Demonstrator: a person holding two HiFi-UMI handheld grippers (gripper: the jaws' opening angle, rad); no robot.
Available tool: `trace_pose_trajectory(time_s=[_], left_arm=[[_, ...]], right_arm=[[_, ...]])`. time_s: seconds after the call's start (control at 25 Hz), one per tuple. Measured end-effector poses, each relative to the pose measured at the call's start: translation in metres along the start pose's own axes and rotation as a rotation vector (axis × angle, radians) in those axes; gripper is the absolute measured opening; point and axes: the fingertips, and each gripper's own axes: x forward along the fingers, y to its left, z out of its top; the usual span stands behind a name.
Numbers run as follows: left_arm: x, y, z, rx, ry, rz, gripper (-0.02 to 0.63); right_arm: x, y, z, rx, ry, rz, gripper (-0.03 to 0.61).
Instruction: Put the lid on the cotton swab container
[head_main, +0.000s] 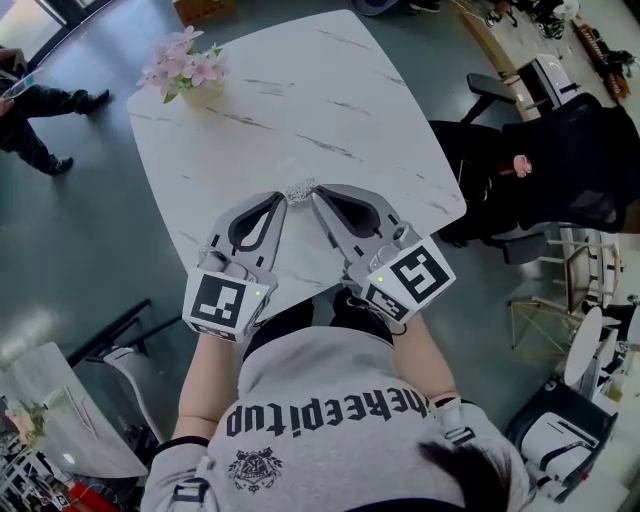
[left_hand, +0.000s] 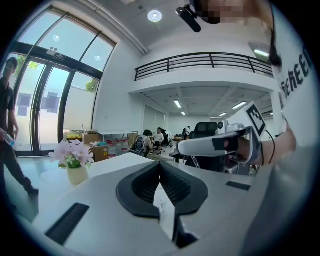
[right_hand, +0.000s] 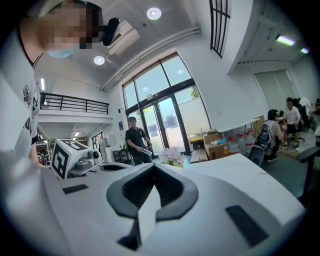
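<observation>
In the head view, both grippers hover over the near edge of a white marble table (head_main: 300, 100), their tips pointing toward each other. The left gripper (head_main: 280, 198) is shut, and so is the right gripper (head_main: 316, 192). A small clear, glittery object (head_main: 299, 187) lies on the table right at the two tips; I cannot tell what it is or whether either tip touches it. The left gripper view shows its own jaws (left_hand: 160, 163) shut on nothing. The right gripper view likewise shows its jaws (right_hand: 154, 165) shut and empty. No swab container or lid appears in either gripper view.
A vase of pink flowers (head_main: 190, 70) stands at the table's far left corner. Black office chairs (head_main: 540, 170) are to the right of the table. A person (head_main: 30, 100) stands on the floor at the far left. A second small table (head_main: 60, 410) is at lower left.
</observation>
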Motion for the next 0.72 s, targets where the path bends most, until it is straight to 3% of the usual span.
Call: trace_pose_trajectory(time_s=[0.48,0.72], left_arm=[[0.015,0.017,-0.048,0.088,0.059,-0.059,0.017],[0.023,0.015,-0.073,0.065,0.097,-0.106,0.018]], right_arm=[[0.007,-0.013,-0.018,0.027,0.033,-0.093,0.011],[0.006,-0.016,-0.028,0.039,0.048,-0.119,0.011]])
